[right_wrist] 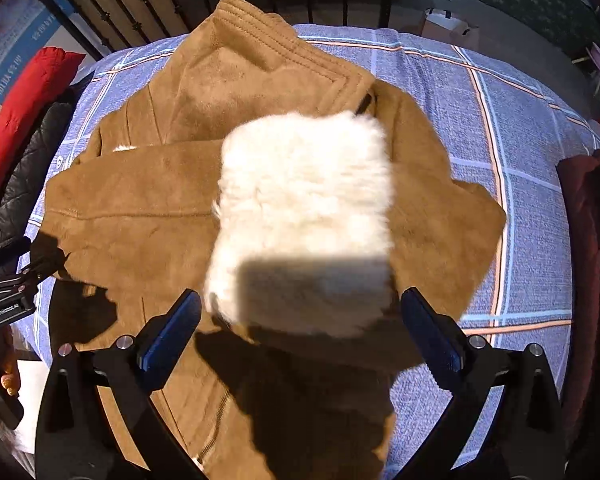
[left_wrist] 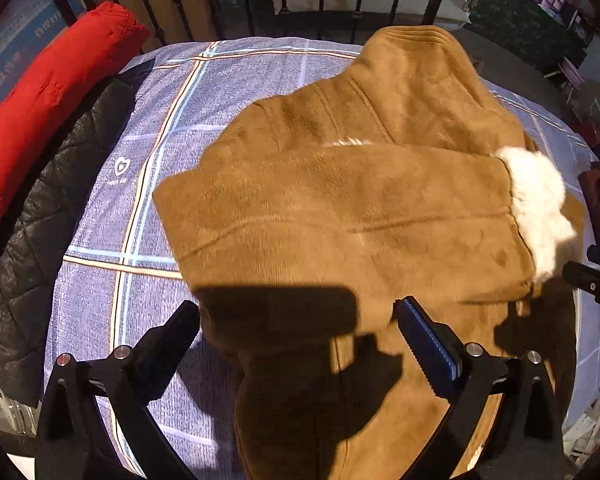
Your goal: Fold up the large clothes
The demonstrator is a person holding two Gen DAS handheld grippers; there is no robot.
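A tan suede coat (left_wrist: 340, 208) lies on a blue plaid bedsheet (left_wrist: 156, 128), collar toward the railing. One sleeve is folded across its chest, ending in a white fleece cuff (left_wrist: 540, 208). My left gripper (left_wrist: 296, 344) is open above the coat's lower part, holding nothing. In the right wrist view the coat (right_wrist: 140, 208) fills the middle and the fleece cuff (right_wrist: 304, 216) lies just ahead of my open right gripper (right_wrist: 300, 332), which holds nothing. The left gripper (right_wrist: 4, 280) shows at the left edge.
A red garment (left_wrist: 52, 92) and a black quilted jacket (left_wrist: 36, 224) lie along the bed's left side. A black iron railing (left_wrist: 320, 8) stands behind the bed. The sheet (right_wrist: 520, 184) shows bare to the coat's right. A dark red garment (right_wrist: 584, 240) lies at the right edge.
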